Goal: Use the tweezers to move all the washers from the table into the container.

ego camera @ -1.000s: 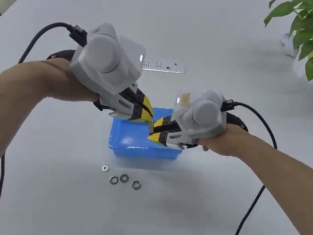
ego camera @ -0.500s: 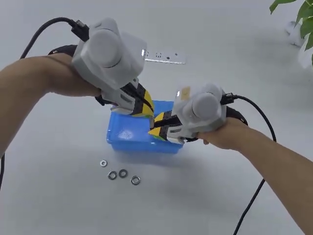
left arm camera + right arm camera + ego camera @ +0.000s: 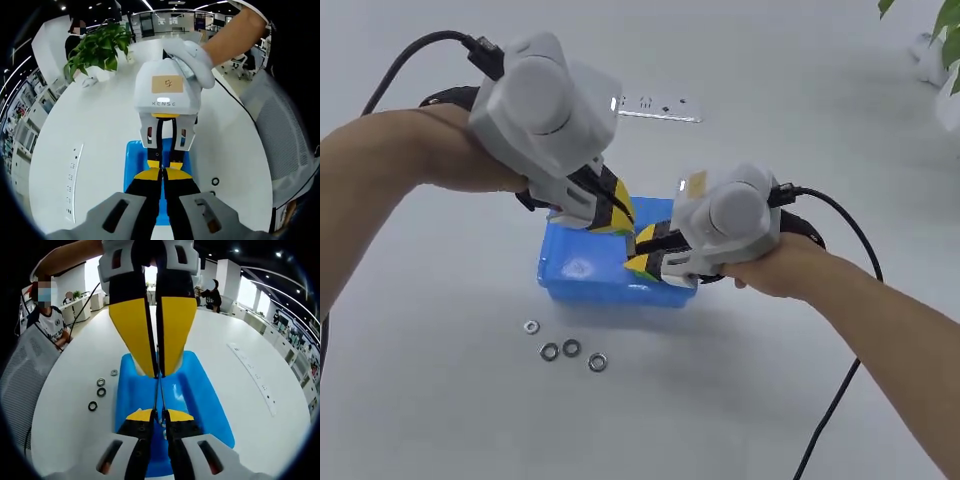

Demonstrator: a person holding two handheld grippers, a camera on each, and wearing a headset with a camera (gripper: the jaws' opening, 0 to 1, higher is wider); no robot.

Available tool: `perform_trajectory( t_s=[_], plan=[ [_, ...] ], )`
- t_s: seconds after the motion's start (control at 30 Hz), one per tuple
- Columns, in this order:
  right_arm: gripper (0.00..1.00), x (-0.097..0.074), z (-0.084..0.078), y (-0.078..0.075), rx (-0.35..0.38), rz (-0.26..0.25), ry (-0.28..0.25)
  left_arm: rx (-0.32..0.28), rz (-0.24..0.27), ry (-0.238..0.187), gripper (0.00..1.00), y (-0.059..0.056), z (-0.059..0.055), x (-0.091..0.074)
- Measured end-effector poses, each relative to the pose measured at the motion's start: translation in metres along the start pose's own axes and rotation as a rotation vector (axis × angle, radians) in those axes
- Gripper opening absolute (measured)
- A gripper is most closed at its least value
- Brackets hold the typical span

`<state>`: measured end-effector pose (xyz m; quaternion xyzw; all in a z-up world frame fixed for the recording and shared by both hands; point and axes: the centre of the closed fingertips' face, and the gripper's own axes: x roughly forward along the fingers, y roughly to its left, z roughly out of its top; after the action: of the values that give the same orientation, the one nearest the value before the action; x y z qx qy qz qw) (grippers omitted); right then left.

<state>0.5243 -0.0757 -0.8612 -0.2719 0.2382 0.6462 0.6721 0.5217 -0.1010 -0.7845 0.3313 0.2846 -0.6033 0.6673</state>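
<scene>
"What's lying on the white surface (image 3: 800, 120)?"
"A white power strip (image 3: 655, 108), flat and on its own."
"Anything else about?"
"A leafy green plant (image 3: 97, 47), well apart from the power strip. A grey mesh chair (image 3: 24, 385) stands off the surface, on the side away from the power strip."

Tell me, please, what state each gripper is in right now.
Left gripper: shut on the tweezers.
Right gripper: shut on the same tweezers.

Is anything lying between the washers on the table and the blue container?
Nothing visible. Bare table separates the four washers from the container's near wall; the left gripper and right gripper hold the tweezers above it.
</scene>
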Motion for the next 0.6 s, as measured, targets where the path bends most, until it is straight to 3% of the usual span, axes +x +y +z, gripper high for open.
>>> perform_trajectory(
  t_s=[0.6],
  plan=[
    [0.12,-0.0025,0.0024,-0.0004,-0.014,-0.007,-0.001,0.0,0.003,-0.003,0.05,-0.0004,0.003,-0.0029]
  ],
)
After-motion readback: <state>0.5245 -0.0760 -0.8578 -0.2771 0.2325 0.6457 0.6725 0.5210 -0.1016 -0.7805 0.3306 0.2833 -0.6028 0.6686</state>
